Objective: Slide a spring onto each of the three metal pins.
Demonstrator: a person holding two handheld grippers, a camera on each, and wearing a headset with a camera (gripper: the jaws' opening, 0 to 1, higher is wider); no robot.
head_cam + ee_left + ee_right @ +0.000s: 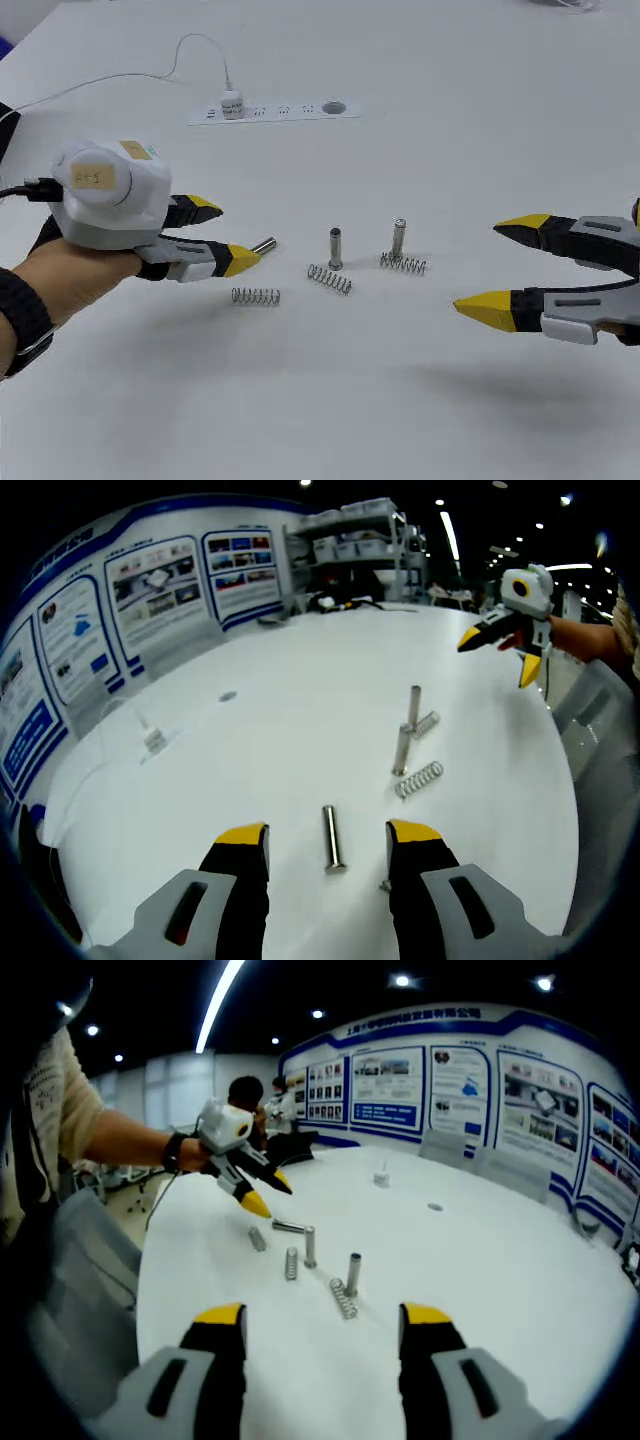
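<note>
The white workbench (pixel 400 420) is carrying three springs (pixel 256 296) and three pins (pixel 335 248). The left gripper (pixel 235 234) and the right gripper (pixel 477 267) are hovering open.

Yellow tips and black-grey jaws are seen on the left gripper (pixel 235 233) and right gripper (pixel 478 267). Pins (pixel 335 247) and springs (pixel 329 279) are coloured silver. The table (pixel 450 120) is coloured white.

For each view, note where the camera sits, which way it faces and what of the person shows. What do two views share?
Head view: from above, down at the pins; left gripper, hand, right gripper show.
Left gripper view: low, along its open jaws over the lying pin, toward the right gripper.
Right gripper view: low, along its open jaws, toward the left gripper and arm.
Both gripper views share the two upright pins.
</note>
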